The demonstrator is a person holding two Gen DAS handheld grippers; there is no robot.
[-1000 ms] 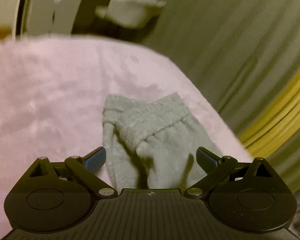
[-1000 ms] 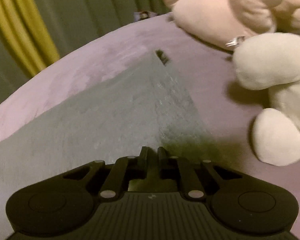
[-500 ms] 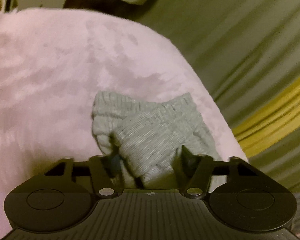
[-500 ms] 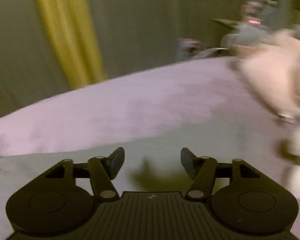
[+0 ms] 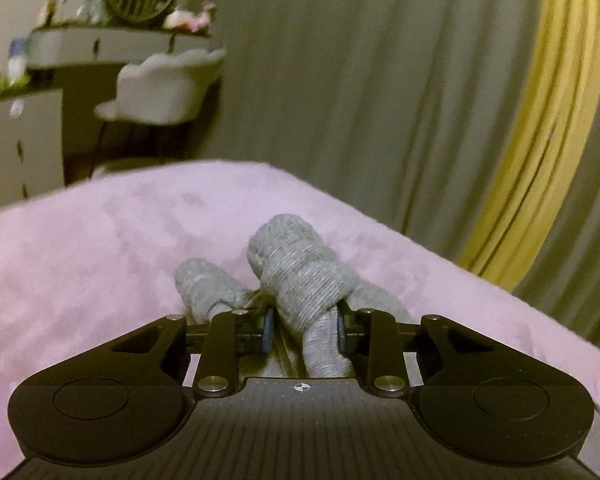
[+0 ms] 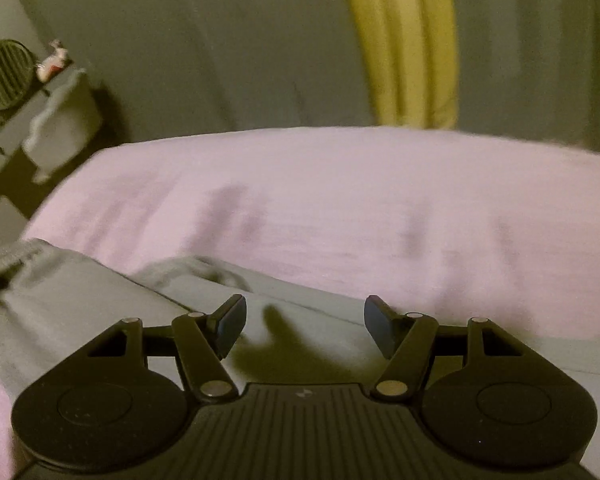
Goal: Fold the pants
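Grey knit pants (image 5: 300, 280) lie on a pink bed cover (image 5: 100, 248). In the left wrist view their ribbed cuff ends stand bunched up between the jaws of my left gripper (image 5: 305, 330), whose jaws are closing; the pads press the fabric from both sides. In the right wrist view the pants (image 6: 100, 300) spread flat across the bed cover (image 6: 340, 208), with the waistband at the far left edge. My right gripper (image 6: 305, 328) hangs open just above the flat cloth, with nothing between its fingers.
Grey curtains with a yellow strip (image 5: 540, 140) hang behind the bed. A white chair (image 5: 164, 88) and a dresser with a shelf of small ornaments (image 5: 120, 36) stand beyond the bed's far left edge.
My left gripper went from wide open to closed on the pants' cuffs and tilted up. My right gripper opened, let go of the cloth and swept left, away from the plush toys.
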